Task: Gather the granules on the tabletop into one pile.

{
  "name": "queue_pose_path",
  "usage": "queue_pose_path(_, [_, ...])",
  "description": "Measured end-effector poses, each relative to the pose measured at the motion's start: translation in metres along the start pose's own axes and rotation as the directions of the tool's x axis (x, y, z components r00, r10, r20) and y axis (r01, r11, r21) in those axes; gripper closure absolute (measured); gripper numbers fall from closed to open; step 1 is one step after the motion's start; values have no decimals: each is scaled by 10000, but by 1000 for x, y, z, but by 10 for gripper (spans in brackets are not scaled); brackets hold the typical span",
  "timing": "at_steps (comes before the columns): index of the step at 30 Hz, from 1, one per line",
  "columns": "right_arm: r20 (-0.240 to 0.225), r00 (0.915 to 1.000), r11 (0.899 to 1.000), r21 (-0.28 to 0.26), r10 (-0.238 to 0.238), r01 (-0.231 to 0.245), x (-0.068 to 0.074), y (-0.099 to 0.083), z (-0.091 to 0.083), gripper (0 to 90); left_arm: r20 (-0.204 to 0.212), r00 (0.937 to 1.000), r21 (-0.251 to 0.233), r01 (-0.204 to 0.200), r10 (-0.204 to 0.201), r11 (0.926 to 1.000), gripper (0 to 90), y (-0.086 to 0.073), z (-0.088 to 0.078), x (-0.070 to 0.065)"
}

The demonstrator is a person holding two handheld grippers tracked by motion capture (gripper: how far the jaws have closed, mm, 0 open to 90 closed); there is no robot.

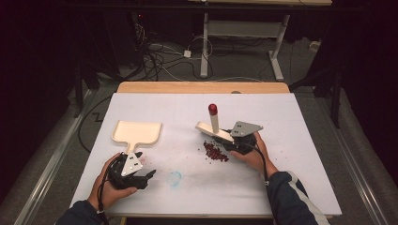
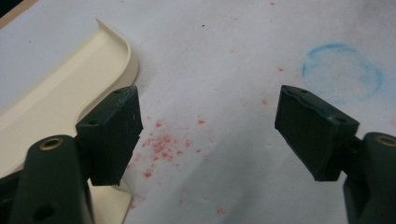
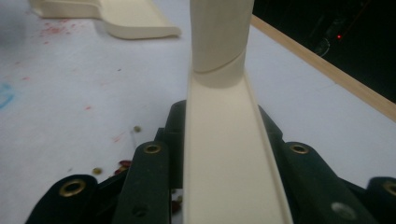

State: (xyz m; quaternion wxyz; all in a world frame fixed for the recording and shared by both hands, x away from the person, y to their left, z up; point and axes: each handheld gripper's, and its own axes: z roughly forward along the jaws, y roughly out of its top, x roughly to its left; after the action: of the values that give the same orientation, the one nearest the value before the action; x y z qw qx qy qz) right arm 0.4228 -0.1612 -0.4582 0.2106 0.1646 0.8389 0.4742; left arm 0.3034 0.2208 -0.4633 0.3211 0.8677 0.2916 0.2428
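A cream dustpan lies on the white table at the left, its handle toward the person; in the left gripper view the dustpan runs behind the left jaw. My left gripper stands open just right of that handle, with a scatter of red crumbs on the table between its jaws. My right gripper is shut on a cream brush whose red-tipped handle points up. A pile of dark red bits lies just below the brush.
A faint blue circle is drawn on the table between the hands. The table's wooden far edge borders the white sheet. Beyond it are cables and a desk frame on the floor.
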Motion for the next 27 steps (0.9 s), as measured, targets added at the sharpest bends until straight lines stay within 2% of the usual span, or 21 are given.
queue_pose_path(4, [-364, 9992, 9998, -113, -181, 177, 8, -2, -9, 676, -44, 10000, -47, -31, 31, 10000, 220, 1, -1, -1])
queue_pose_path(7, [-376, 9987, 9992, -217, -353, 345, 11, -1, -17, 677, -48, 10000, -72, -12, 12, 10000, 220, 1, -1, -1])
queue_pose_path(10, [-18, 9994, 9986, -414, -337, 336, 11, 3, -21, 678, -58, 10000, -56, -68, 68, 10000, 221, 2, -1, 0])
queue_pose_path(15, [562, 9984, 9967, -806, 49, -3, 18, 17, -29, 677, -109, 9999, -122, -67, 65, 9999, 220, 2, -3, 0])
queue_pose_path(17, [768, 9960, 9933, -1097, 460, -375, 27, 25, -32, 677, -114, 9999, -148, -40, 39, 9999, 221, 2, -3, 0])
queue_pose_path(19, [573, 9937, 9855, -1459, 959, -867, 40, 31, -33, 677, -138, 9999, -169, -36, 34, 9999, 220, 2, -4, 0])
queue_pose_path(20, [488, 9931, 9845, -1456, 1063, -982, 48, 33, -31, 677, -140, 9999, -182, -25, 22, 9998, 220, 2, -5, 0])
queue_pose_path(23, [474, 9906, 9845, -1269, 1280, -1211, 75, 37, -21, 677, -164, 9999, -198, -32, 29, 9998, 220, 1, -5, 0])
queue_pose_path(27, [344, 9761, 9745, -749, 2147, -2117, 101, 32, 2, 677, -170, 9998, -201, -51, 47, 9998, 221, 1, -6, 0])
